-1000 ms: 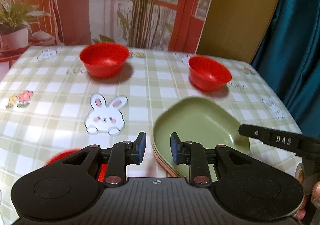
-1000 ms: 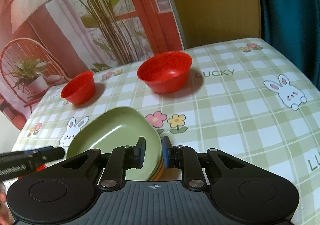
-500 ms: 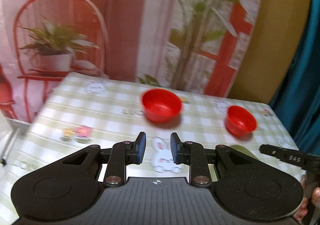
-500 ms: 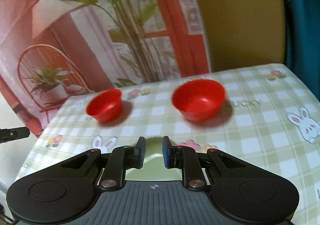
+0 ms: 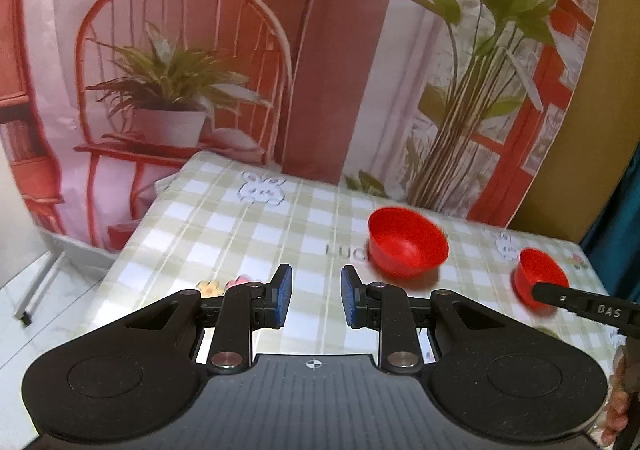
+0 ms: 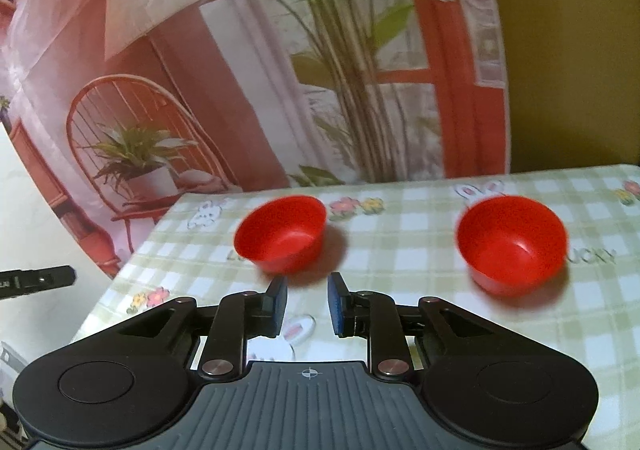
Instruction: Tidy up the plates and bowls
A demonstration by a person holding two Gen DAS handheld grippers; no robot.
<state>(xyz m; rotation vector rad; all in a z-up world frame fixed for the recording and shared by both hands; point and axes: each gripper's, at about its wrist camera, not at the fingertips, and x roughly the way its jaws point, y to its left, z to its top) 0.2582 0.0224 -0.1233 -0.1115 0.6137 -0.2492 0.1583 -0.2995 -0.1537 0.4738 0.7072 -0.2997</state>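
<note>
My left hand-held gripper and right hand-held gripper hover parted, gripping nothing, near two red bowls on the counter.

left tool: black, blue pads | right tool: black, blue pads

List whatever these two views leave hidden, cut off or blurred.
- Right bowl, left wrist view: partly behind the right tool's finger.
- Tablecloth, both views: near part hidden by tool bodies.
- Left bowl, right wrist view: rim blurred.
</note>
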